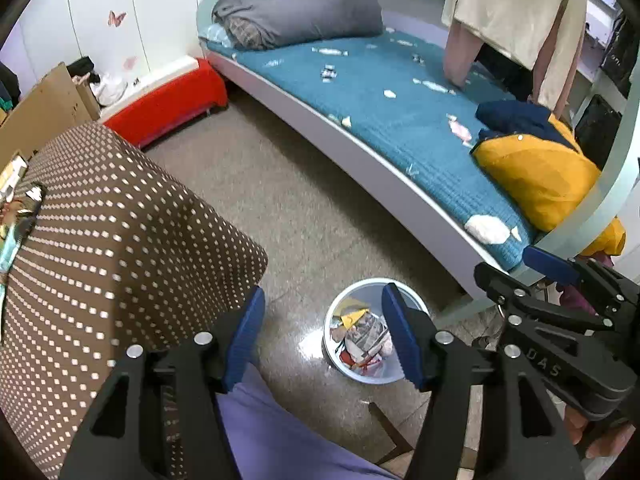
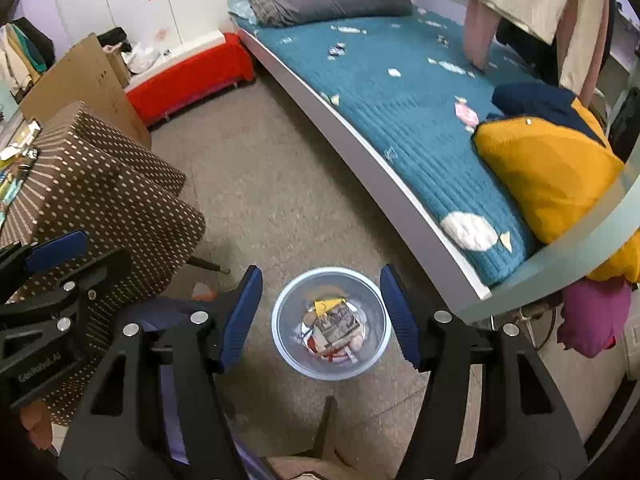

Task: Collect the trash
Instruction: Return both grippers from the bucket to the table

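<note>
A pale blue trash bin [image 1: 334, 360] [image 2: 288, 352] stands on the floor, holding several wrappers and paper scraps. My left gripper [image 1: 323, 336] is open and empty, high above the bin's left side. My right gripper [image 2: 321, 318] is open and empty, directly above the bin; it also shows at the right of the left wrist view [image 1: 568, 304]. Several bits of trash lie on the teal bed cover [image 1: 384, 120] [image 2: 404, 120]: a white crumpled tissue [image 1: 486, 228] [image 2: 468, 231], a pink wrapper [image 1: 459, 129] [image 2: 466, 114], and small scraps [image 1: 329, 72] [image 2: 336, 51].
A brown dotted table cloth [image 1: 100, 240] [image 2: 104, 200] covers a table at left. A yellow and navy jacket [image 1: 536, 172] [image 2: 552, 168] and grey blanket [image 1: 304, 12] lie on the bed. A red bench [image 1: 168, 104] and cardboard [image 2: 88, 76] stand behind. Clothes hang at the upper right.
</note>
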Demonstrator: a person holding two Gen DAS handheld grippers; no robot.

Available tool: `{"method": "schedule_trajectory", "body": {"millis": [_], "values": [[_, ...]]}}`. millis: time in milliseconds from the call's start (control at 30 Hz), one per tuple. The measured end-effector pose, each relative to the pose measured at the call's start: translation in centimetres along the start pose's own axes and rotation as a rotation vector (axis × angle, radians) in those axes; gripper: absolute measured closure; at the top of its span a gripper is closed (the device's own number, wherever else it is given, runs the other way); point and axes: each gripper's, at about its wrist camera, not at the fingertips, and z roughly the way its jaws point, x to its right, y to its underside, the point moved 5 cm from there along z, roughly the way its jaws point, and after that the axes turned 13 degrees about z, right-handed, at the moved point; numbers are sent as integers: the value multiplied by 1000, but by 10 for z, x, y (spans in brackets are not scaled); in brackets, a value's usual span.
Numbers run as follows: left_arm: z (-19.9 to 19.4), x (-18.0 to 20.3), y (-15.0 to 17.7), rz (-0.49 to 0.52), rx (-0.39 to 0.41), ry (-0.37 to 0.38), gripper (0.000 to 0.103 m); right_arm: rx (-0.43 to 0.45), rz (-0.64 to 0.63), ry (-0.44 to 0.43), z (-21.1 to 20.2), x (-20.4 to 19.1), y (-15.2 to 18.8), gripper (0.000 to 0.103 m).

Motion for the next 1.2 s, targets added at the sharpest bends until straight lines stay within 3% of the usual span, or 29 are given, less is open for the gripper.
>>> {"method": "schedule_trajectory", "body": {"millis": [400,633,1200], "values": [[-57,-24,-1,-33,114,-56,37,113,-67,-90,-46,-52,-16,34],[-89,-60,7,-95,165,-122,30,144,-119,-147,-61,-89,-22,32],[-129,-169,56,-293,171,-264,20,111,-274,-277,-63,-204,-9,21]]}}
